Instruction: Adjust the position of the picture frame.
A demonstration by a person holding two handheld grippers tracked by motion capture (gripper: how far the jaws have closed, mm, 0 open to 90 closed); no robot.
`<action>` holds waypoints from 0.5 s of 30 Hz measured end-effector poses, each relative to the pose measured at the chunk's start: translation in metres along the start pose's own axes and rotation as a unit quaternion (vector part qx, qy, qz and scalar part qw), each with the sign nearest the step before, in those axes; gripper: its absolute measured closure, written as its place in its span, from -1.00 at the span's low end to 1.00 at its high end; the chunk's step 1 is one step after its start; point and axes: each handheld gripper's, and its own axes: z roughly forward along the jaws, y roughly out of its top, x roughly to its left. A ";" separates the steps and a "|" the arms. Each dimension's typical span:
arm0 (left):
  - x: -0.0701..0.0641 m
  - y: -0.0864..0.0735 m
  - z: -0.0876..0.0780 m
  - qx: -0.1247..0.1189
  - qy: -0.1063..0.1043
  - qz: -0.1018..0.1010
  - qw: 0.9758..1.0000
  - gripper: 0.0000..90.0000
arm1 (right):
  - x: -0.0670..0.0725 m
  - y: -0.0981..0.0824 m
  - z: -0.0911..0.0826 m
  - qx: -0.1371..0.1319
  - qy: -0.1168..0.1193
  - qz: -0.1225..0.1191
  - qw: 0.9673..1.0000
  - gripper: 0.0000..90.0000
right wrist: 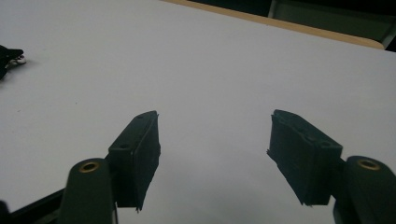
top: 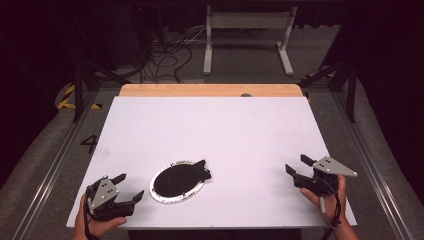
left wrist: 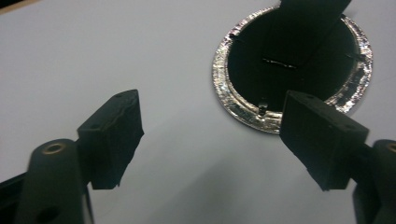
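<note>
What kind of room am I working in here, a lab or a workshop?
Probably a lab recording rig: a white-topped table fenced by a dark metal frame, loose cables on grey carpet behind, and yellow-black hazard tape on the floor.

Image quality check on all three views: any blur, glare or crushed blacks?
High view: soft and low-res, surroundings dark, white table evenly lit. Left gripper view: near fingers blurred, foil rim glints, the pan interior a crushed black. Right gripper view: fingers soft, table flat white without glare.
</note>
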 end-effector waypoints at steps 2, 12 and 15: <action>-0.002 0.000 0.001 0.006 -0.002 0.004 1.000 -0.45 | 0.000 0.000 0.000 0.001 0.001 0.000 1.000 -0.24; -0.009 0.001 0.002 0.019 -0.034 0.014 0.999 0.17 | 0.003 0.002 0.002 0.017 0.035 -0.016 0.999 0.41; -0.011 0.002 0.000 0.021 -0.040 0.012 0.999 0.36 | 0.006 0.004 0.005 0.020 0.049 -0.024 0.998 0.60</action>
